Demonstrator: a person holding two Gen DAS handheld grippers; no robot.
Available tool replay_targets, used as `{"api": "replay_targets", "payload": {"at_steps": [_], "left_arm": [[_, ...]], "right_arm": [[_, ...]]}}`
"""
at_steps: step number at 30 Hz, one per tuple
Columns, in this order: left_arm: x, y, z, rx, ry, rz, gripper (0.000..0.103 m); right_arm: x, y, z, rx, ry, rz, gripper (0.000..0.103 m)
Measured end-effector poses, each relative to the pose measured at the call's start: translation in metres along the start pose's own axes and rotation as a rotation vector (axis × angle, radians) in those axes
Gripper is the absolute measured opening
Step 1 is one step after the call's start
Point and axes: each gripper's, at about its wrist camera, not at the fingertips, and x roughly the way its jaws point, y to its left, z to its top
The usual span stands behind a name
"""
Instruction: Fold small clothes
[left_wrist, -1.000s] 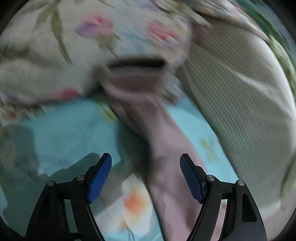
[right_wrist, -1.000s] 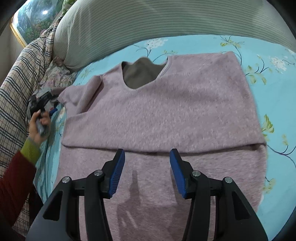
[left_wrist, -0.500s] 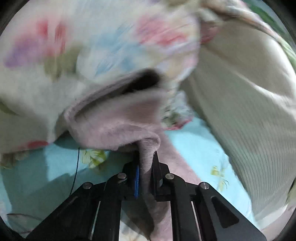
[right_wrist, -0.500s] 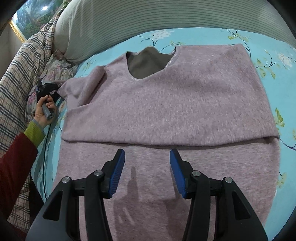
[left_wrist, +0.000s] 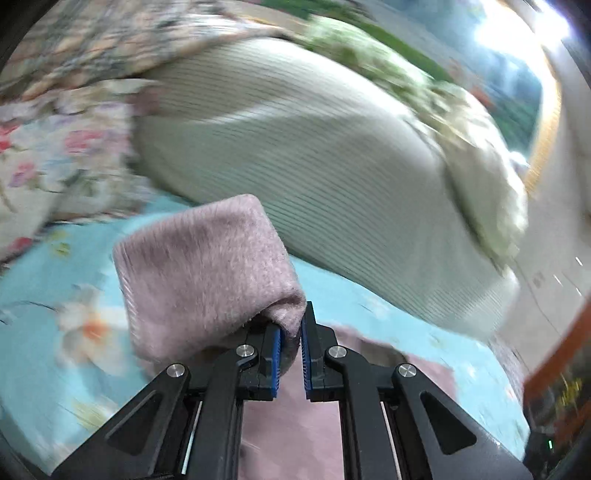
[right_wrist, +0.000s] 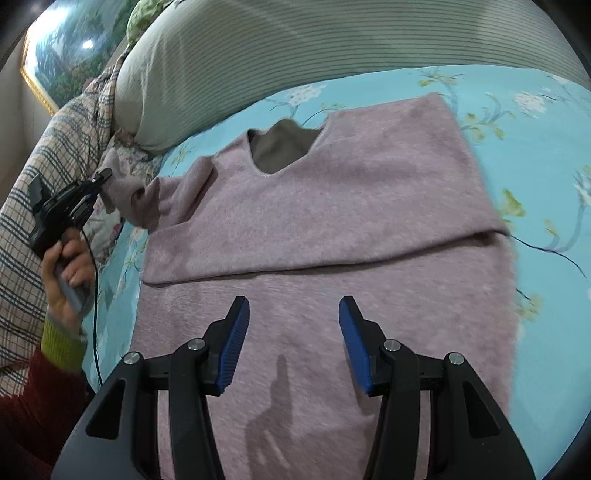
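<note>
Left claw (left_wrist: 290, 338): I pinch the sleeve (left_wrist: 207, 273) cuff, lifted.
Right claw (right_wrist: 291, 343): mine, jaws apart, empty, above the sweater (right_wrist: 332, 221).
Sweater: flat on the bed (right_wrist: 535, 155).
Risk: my thin pinch could slip; a tug could skew the body.

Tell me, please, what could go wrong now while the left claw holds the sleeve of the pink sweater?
1. The left claw pinches only a thin edge of the sleeve cuff; the fuzzy knit might slip out.
2. The right claw hangs open above the sweater, pinning nothing, so pulling the sleeve could drag the folded body askew.
3. The black cable under the left hand could snag the cloth.
</note>
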Motion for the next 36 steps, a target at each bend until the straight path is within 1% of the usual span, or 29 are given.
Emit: {"api": "replay_targets", "payload": {"at_steps": [3,5,8,9,12,16,18,19,21,22,23,25,28,29,30,31,32,33,34,36], "left_arm": [[-0.002,-0.062,-0.027,0.067,0.043,-0.075,0.008],[0.001,-0.092,-0.044,0.111,0.072,-0.116,0.008],[0.017,-0.143,-0.081,0.178,0.145,-0.177,0.008],[0.029,-0.157,-0.093,0.198,0.182,-0.189,0.008],[0.062,-0.191,-0.133,0.26,0.284,-0.184,0.009],[0.104,-0.202,-0.178,0.308,0.406,-0.129,0.01],[0.115,-0.197,-0.188,0.296,0.455,-0.105,0.015],[0.117,-0.19,-0.189,0.283,0.466,-0.106,0.017],[0.109,-0.181,-0.188,0.266,0.474,-0.108,0.026],[0.102,-0.175,-0.187,0.263,0.466,-0.103,0.038],[0.092,-0.17,-0.184,0.262,0.447,-0.088,0.053],[0.067,-0.152,-0.174,0.25,0.393,-0.05,0.063],[0.036,-0.118,-0.162,0.21,0.348,0.007,0.063],[0.028,-0.104,-0.157,0.193,0.328,0.047,0.063],[0.017,-0.085,-0.15,0.168,0.3,0.107,0.063],[0.013,-0.073,-0.146,0.15,0.285,0.142,0.063],[0.008,-0.057,-0.141,0.12,0.266,0.194,0.063],[0.006,-0.039,-0.135,0.081,0.249,0.252,0.063],[0.004,-0.025,-0.131,0.051,0.242,0.281,0.063],[0.007,-0.001,-0.123,-0.002,0.236,0.315,0.063]], "right_arm": [[-0.016,-0.013,-0.006,0.033,-0.03,-0.015,0.052],[-0.026,-0.022,-0.011,0.059,-0.051,-0.024,0.052],[-0.037,-0.036,-0.014,0.104,-0.077,-0.037,0.052],[-0.04,-0.04,-0.015,0.114,-0.082,-0.04,0.052],[-0.048,-0.05,-0.016,0.145,-0.103,-0.06,0.052],[-0.058,-0.054,-0.013,0.152,-0.126,-0.077,0.052],[-0.06,-0.051,-0.011,0.144,-0.13,-0.078,0.052],[-0.059,-0.049,-0.01,0.137,-0.129,-0.076,0.052],[-0.055,-0.042,-0.005,0.118,-0.122,-0.068,0.052],[-0.051,-0.035,-0.002,0.104,-0.118,-0.065,0.052],[-0.048,-0.031,0.0,0.089,-0.114,-0.061,0.052],[-0.036,-0.015,0.006,0.045,-0.101,-0.052,0.052],[-0.016,0.014,0.017,-0.03,-0.082,-0.026,0.052],[-0.009,0.023,0.021,-0.056,-0.082,-0.024,0.052],[-0.003,0.032,0.023,-0.081,-0.082,-0.024,0.052],[0.007,0.045,0.028,-0.115,-0.08,-0.023,0.052],[0.015,0.054,0.033,-0.14,-0.078,-0.025,0.052],[0.026,0.064,0.038,-0.17,-0.077,-0.033,0.052],[0.039,0.075,0.045,-0.21,-0.073,-0.052,0.052],[0.064,0.09,0.054,-0.272,-0.057,-0.088,0.052]]}}
